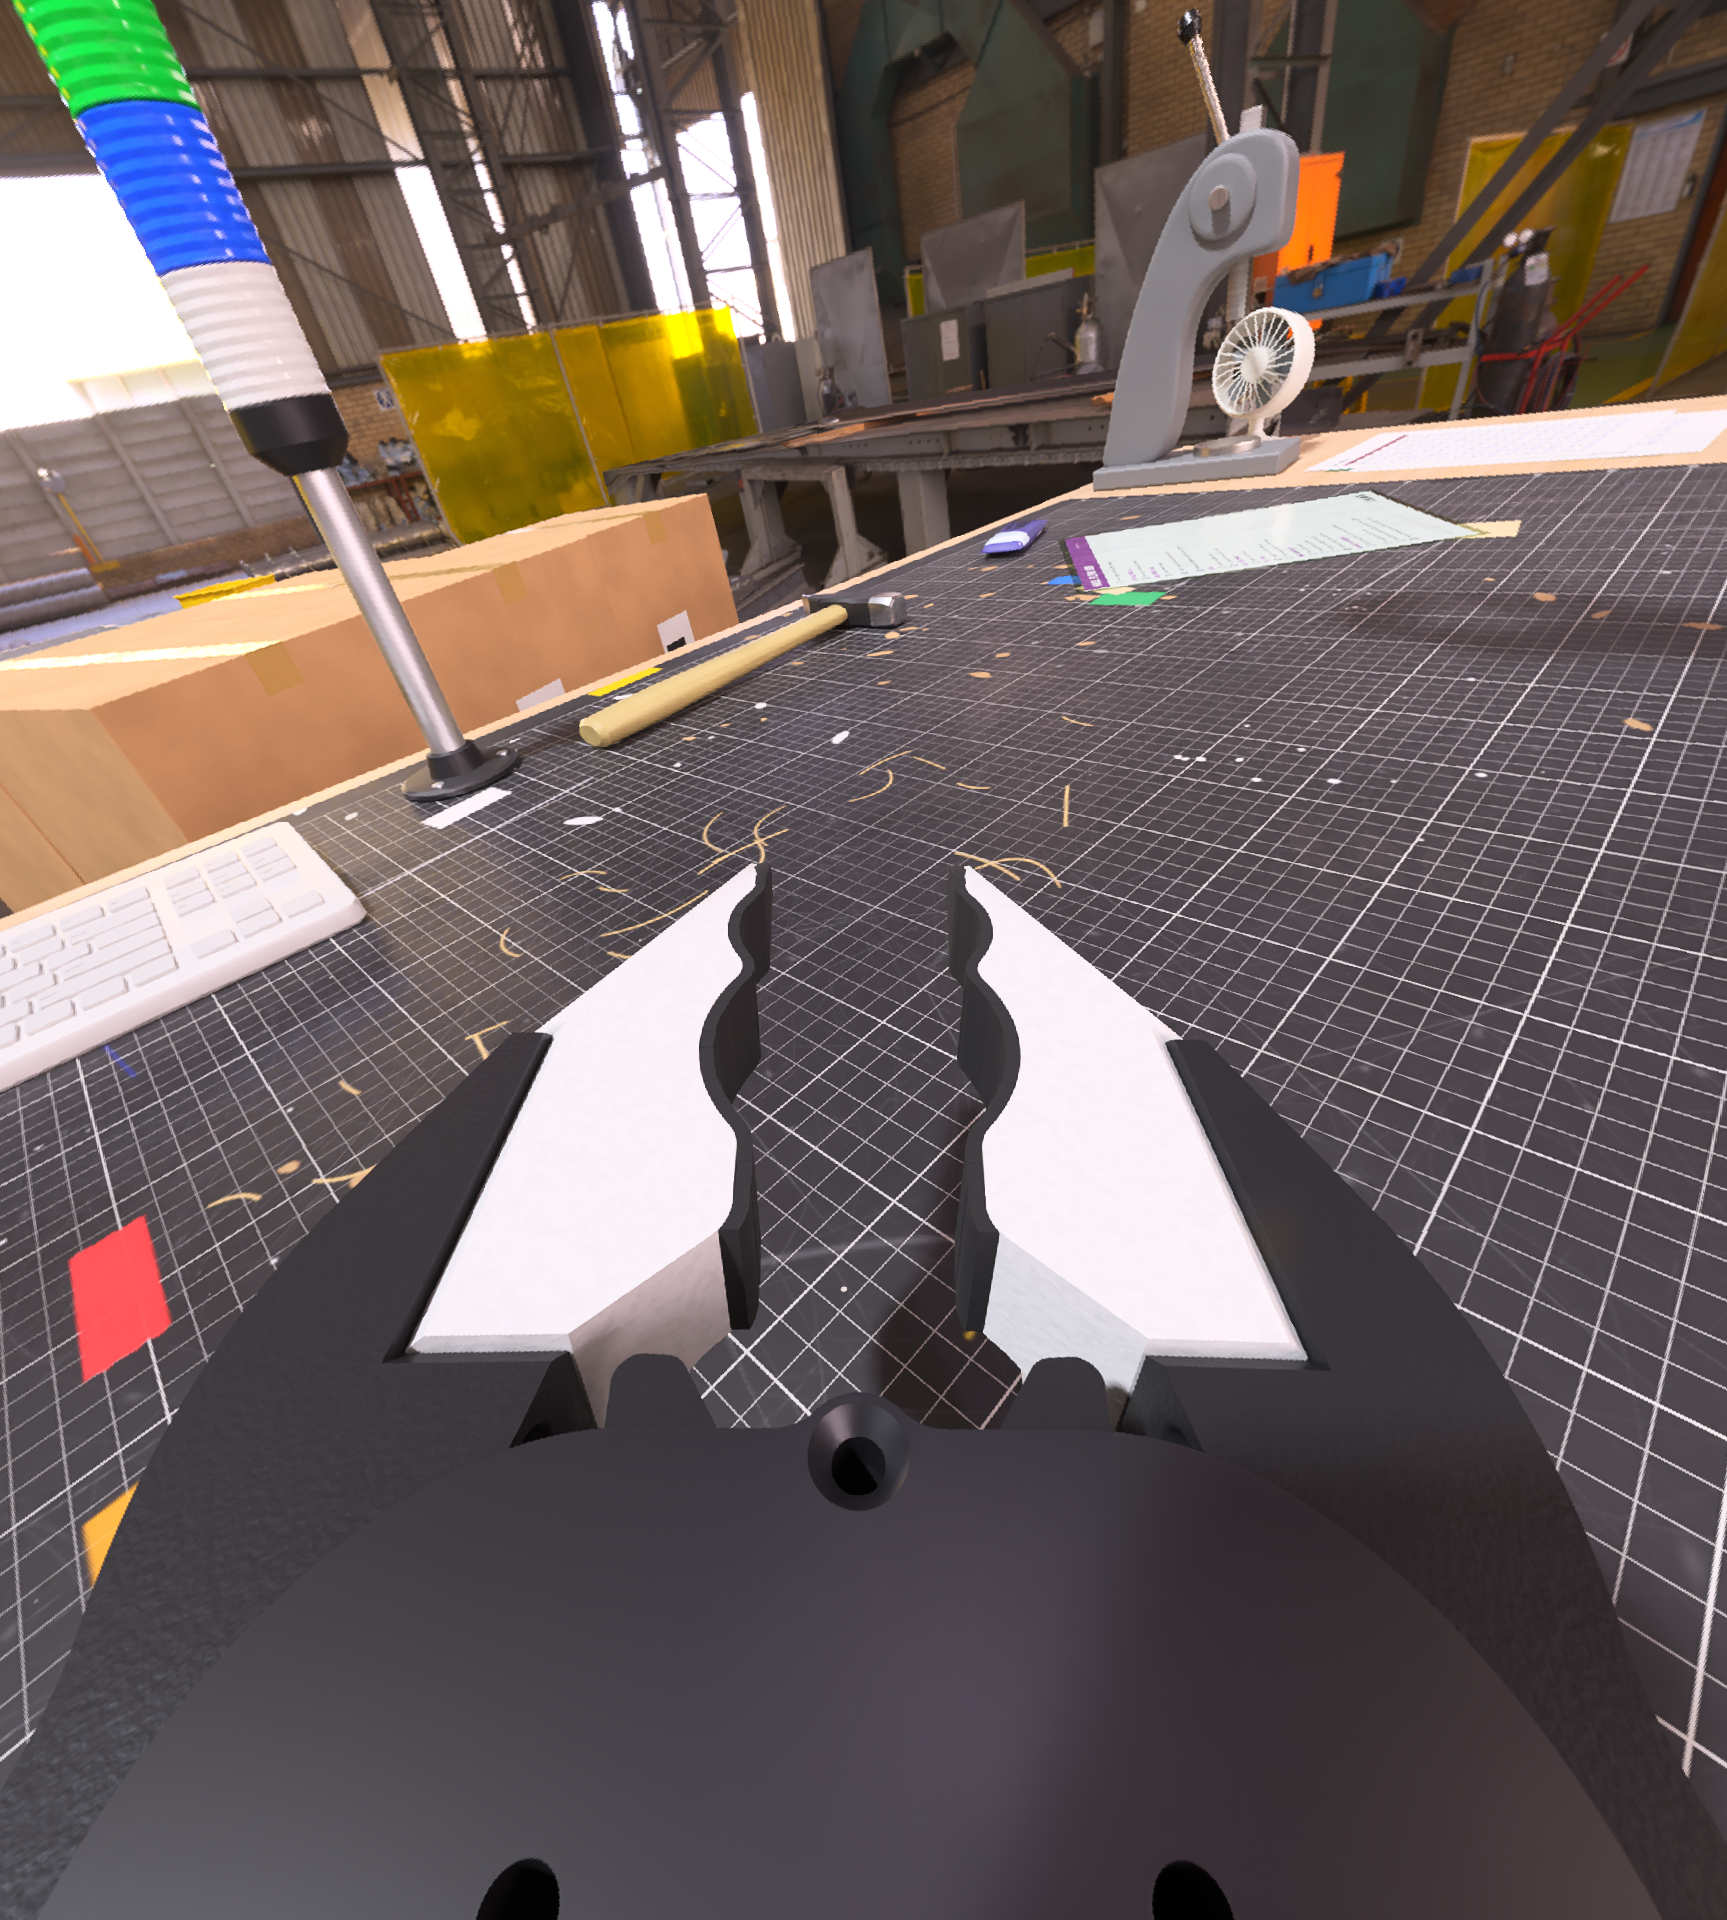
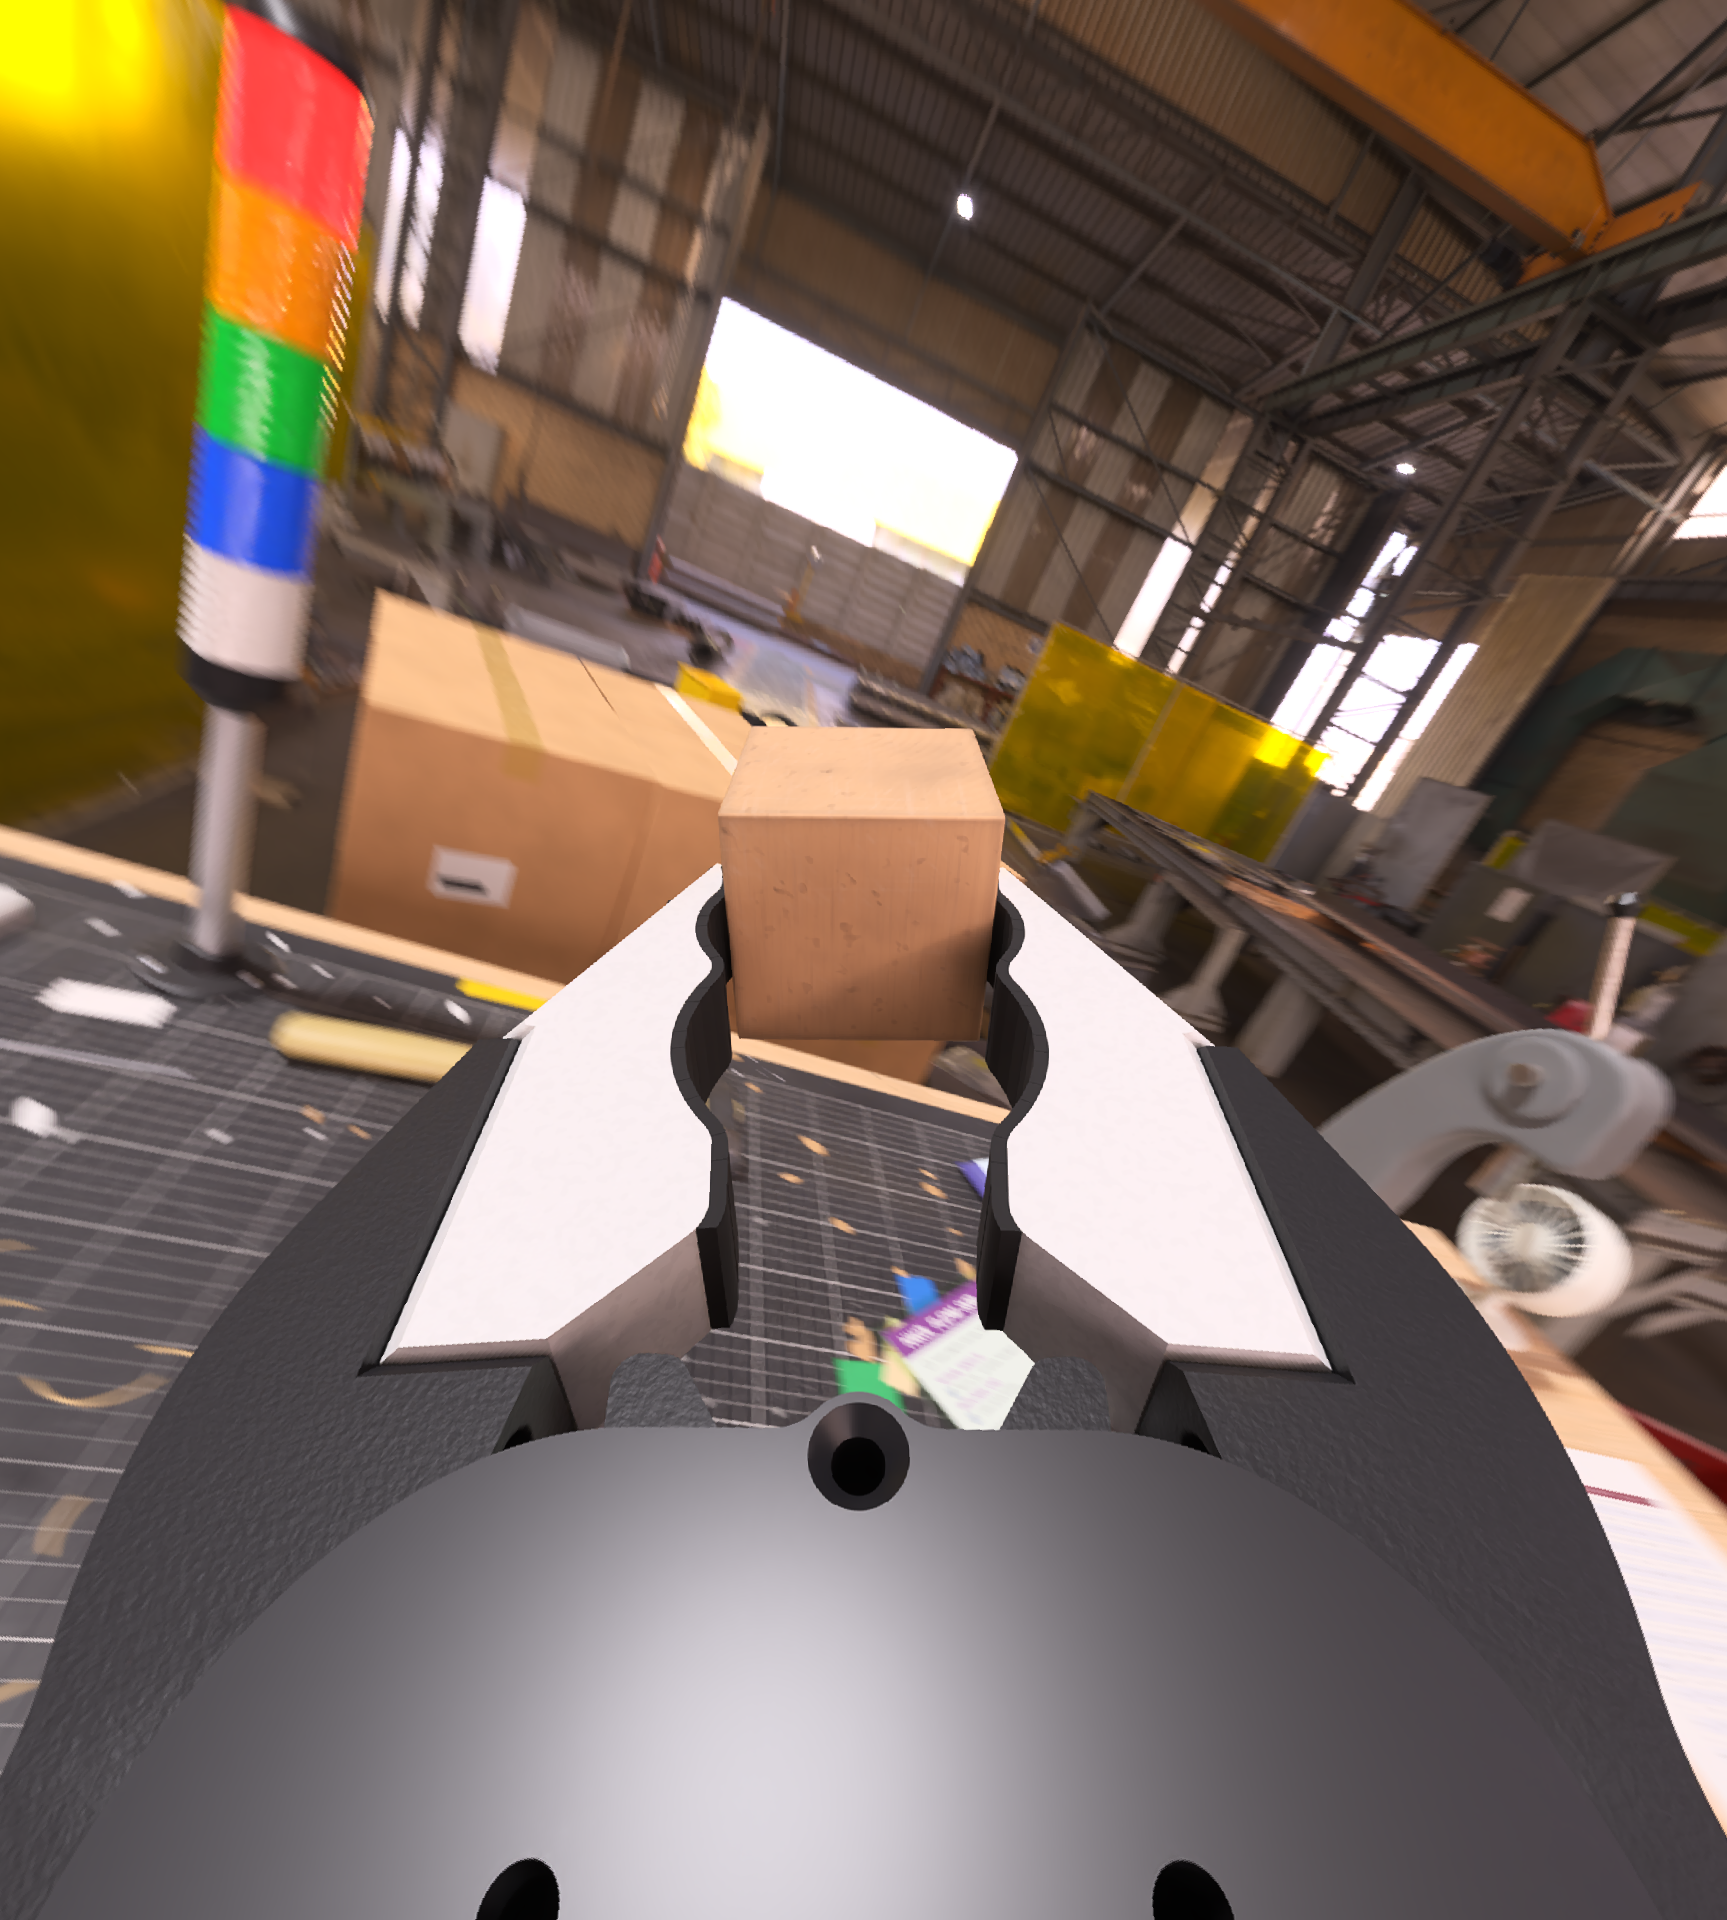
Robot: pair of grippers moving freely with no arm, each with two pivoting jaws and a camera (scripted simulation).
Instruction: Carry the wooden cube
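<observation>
The wooden cube (image 2: 859, 894) is a light-brown block held between the fingertips of my right gripper (image 2: 859, 914), which is shut on it and holds it in the air above the dark cutting mat (image 2: 163, 1195). The cube sits upright and sticks out past the fingertips. My left gripper (image 1: 859, 883) is open and empty, low over the gridded cutting mat (image 1: 1358, 935). The cube does not show in the left wrist view.
A signal tower (image 1: 360, 582) stands at the mat's left edge, also in the right wrist view (image 2: 235, 727). A hammer (image 1: 734, 665), white keyboard (image 1: 100, 956), cardboard box (image 1: 215, 696), grey press (image 1: 1191, 312), small fan (image 1: 1259, 369) and papers (image 1: 1274, 540) lie around.
</observation>
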